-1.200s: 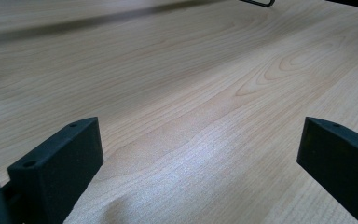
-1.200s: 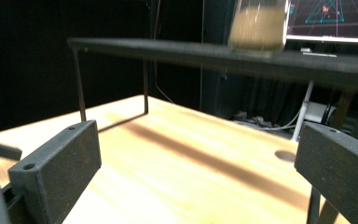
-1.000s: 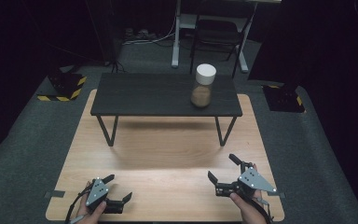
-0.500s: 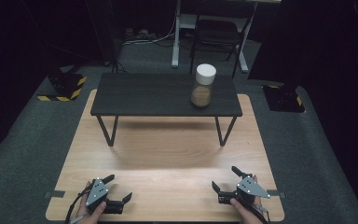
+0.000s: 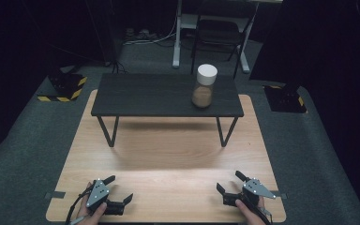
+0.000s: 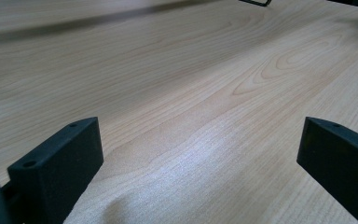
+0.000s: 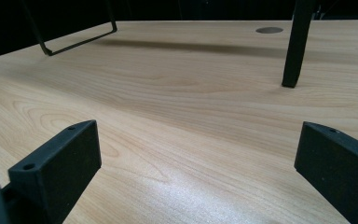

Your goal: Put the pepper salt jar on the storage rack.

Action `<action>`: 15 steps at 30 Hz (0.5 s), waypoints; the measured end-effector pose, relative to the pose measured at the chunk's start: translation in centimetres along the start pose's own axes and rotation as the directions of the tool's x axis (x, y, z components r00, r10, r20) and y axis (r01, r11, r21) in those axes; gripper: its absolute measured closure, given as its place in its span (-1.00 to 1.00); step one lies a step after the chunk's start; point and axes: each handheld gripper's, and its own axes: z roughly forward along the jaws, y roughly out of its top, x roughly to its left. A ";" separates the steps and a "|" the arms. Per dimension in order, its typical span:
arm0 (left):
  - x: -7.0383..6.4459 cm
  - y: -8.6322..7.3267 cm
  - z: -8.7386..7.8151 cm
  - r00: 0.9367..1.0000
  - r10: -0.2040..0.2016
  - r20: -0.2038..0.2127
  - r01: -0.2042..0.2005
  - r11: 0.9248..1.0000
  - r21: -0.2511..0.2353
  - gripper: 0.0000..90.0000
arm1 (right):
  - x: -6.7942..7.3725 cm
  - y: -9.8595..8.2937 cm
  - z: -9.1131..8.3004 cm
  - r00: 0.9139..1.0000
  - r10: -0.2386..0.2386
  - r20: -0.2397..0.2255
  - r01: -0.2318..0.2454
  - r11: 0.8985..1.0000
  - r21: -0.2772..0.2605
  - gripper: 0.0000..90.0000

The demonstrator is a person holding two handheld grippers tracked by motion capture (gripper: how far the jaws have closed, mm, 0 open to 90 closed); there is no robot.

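1. A jar [image 5: 205, 87] with a white lid stands upright, long axis vertical, on the right part of a small black table [image 5: 145, 98] at the far side of the wooden worktop [image 5: 168, 154].
2. The left hand-held gripper [image 5: 120, 196] rests at the near left edge of the worktop, jaws spread wide with only bare wood between them.
3. The right hand-held gripper [image 5: 228, 183] sits at the near right edge, jaws also wide apart and holding nothing.
4. Compared with a second ago, the right hand-held gripper has drawn nearer to the near edge and slightly rightward; the left one and the jar have stayed put.
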 end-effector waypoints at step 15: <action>0.1 0.0 0.0 1.000 -0.001 0.007 0.001 1.000 0.001 -0.99 | 0.1 0.3 0.3 0.998 -0.049 -0.027 0.050 0.998 0.025 -1.00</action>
